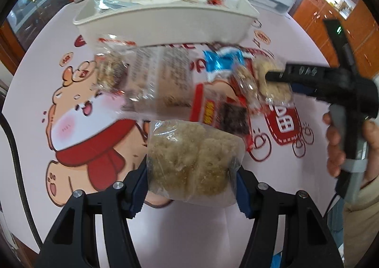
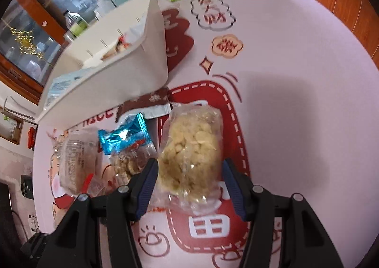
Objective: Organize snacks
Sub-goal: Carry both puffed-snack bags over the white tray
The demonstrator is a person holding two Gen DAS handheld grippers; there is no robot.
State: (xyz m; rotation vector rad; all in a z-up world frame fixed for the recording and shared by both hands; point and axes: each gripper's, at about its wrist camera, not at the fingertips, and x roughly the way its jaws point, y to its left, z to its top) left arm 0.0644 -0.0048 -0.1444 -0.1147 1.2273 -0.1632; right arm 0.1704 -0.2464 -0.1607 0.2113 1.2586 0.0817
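Clamping a clear-wrapped brown crumbly cake (image 1: 189, 159) between the pads of my left gripper (image 1: 190, 187), I hold it above the pink cartoon table mat (image 1: 165, 225); my right gripper (image 2: 189, 187) pinches a paler crumbly cake (image 2: 191, 149) in the same half-wide grip. Blue foil packet (image 2: 125, 135), brown packet (image 2: 146, 102) and two clear-wrapped snacks lie mid-table, just before the white bin (image 1: 165, 19) towards the far edge.
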